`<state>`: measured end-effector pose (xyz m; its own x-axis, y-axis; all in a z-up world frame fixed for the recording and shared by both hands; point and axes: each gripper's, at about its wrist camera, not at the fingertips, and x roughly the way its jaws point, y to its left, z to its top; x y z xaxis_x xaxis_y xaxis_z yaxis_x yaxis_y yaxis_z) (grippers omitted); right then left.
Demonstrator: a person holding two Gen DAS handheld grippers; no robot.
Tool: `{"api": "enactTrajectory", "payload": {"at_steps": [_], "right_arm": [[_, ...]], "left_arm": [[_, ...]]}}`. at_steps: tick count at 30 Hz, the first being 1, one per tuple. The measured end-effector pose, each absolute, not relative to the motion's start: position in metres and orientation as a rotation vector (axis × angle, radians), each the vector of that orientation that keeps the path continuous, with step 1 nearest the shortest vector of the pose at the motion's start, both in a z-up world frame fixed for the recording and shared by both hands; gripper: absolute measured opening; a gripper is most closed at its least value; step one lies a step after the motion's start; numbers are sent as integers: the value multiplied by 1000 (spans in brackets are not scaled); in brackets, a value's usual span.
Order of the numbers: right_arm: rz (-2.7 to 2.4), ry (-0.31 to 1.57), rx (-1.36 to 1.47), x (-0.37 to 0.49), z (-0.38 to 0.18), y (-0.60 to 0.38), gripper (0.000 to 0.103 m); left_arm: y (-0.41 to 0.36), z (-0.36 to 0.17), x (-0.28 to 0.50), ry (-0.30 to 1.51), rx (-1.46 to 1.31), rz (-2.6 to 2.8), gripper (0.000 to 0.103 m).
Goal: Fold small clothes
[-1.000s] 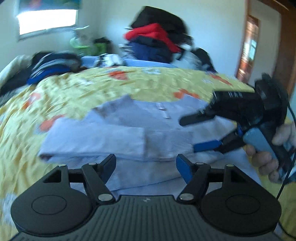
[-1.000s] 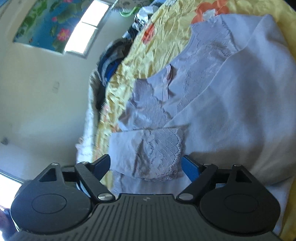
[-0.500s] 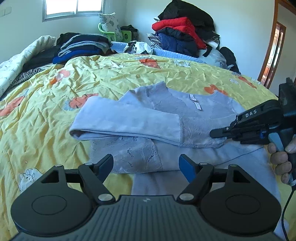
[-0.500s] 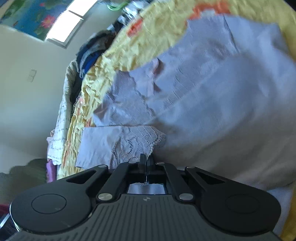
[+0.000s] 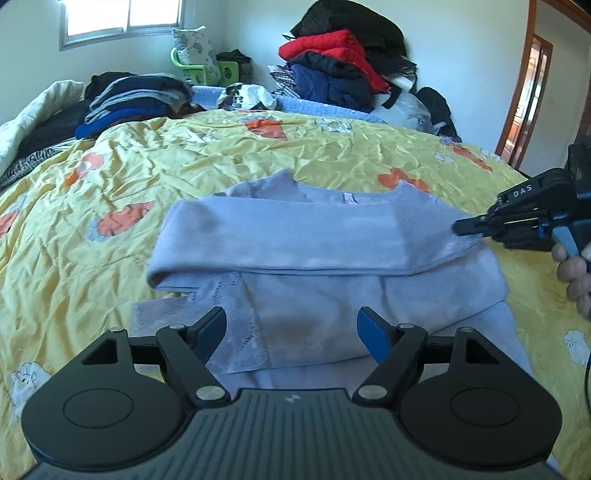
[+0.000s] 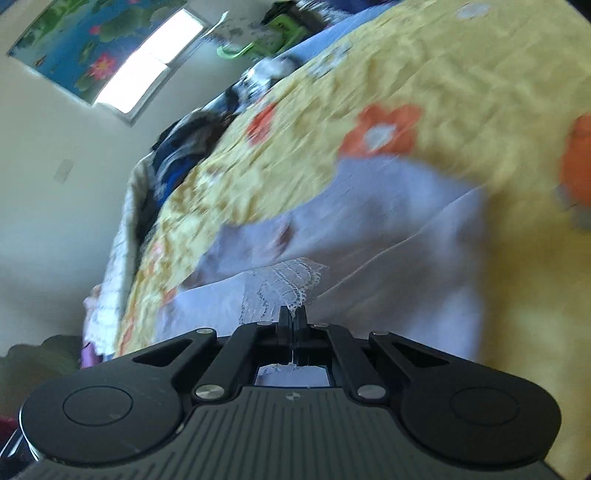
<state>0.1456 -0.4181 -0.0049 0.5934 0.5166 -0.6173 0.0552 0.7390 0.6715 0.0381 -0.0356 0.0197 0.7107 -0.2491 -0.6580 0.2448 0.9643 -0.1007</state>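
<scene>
Everywhere, crumpled yellow bedspread point(image 5: 332, 155) under sunlit window point(image 5: 122, 16).

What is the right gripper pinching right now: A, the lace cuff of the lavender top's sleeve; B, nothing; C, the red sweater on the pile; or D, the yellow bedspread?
A: the right gripper is shut on the lace cuff of the lavender top, its sleeve drawn across the body.
</scene>
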Motion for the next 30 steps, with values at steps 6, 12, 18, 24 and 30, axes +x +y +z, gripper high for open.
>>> {"api": "enactTrajectory", "payload": {"at_steps": [6,12,18,24,30], "right_arm": [[182,903,736,135,-15,-475,3],[168,926,718,131,-30,-477,3],[167,934,721,132,-40,-477,3],[162,933,728,129,-36,-476,16],[56,786,696,115,-7,-480,23]], "left_arm": [[-50,17,50,742,32,-300,78],[-77,20,97,690,118,-275,78],[-88,-11,137,769,171,-197,78],[-84,-20,134,763,157,-195,78],[-83,-20,133,767,153,-203,78]]}}
